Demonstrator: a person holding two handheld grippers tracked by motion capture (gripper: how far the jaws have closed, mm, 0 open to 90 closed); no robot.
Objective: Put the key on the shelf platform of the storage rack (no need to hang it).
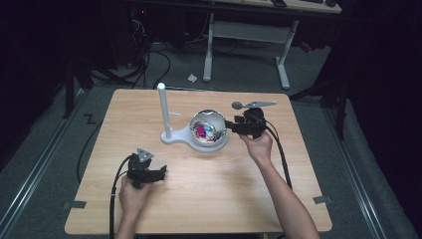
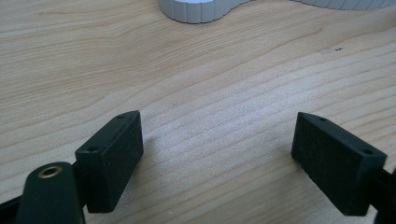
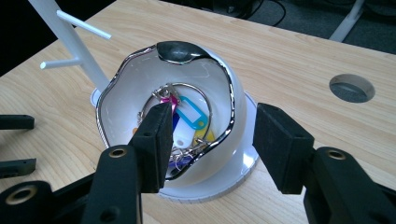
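A white bowl [image 1: 217, 115] with a wavy silver rim [image 3: 105, 100] rests tilted on the round base of a white stand [image 1: 164, 112]. In the bowl lie key rings with pink, blue [image 3: 191, 116] and yellow tags. My right gripper [image 1: 230, 125] stands at the bowl's right side. In the right gripper view its jaws [image 3: 215, 112] straddle the near wall, one inside the bowl and one outside, with gaps to the wall, so it is open. My left gripper [image 1: 161, 173] lies low over the bare wood at the front left, open and empty [image 2: 219, 119].
The stand's thin post carries short pegs [image 3: 79, 23] and rises left of the bowl. A round cable hole [image 3: 351, 87] sits in the tabletop behind the right gripper. The stand's base edge [image 2: 196, 9] lies ahead of the left gripper. Desk legs and cables are on the floor beyond.
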